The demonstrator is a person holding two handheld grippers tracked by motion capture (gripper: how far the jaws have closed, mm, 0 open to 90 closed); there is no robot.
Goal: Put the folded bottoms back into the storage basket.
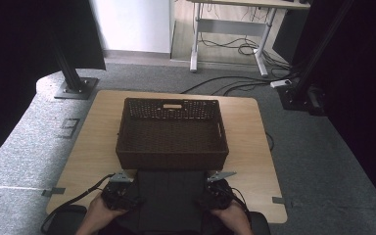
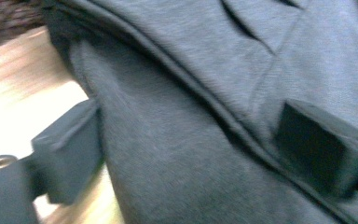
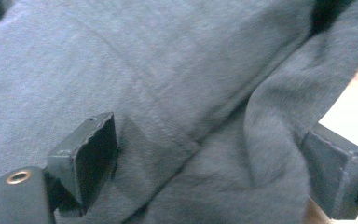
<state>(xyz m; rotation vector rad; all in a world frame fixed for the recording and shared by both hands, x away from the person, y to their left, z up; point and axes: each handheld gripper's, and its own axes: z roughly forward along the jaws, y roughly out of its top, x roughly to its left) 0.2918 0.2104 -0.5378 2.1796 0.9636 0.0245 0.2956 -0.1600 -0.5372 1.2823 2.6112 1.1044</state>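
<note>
A dark grey folded garment lies on the near edge of the table, just in front of a brown woven basket. My left gripper sits at the garment's left edge and my right gripper at its right edge, each held by a hand. In the left gripper view the left gripper has its jaws wide apart with a thick seamed fold of the garment between them. In the right gripper view the right gripper likewise straddles a bunched fold of the garment, jaws wide apart. The pads do not visibly squeeze the cloth.
The basket is empty and stands mid-table, its near wall close behind both grippers. Bare wooden tabletop runs to either side of it. Black stands and floor cables lie beyond the table. Gripper cables trail off the front left edge.
</note>
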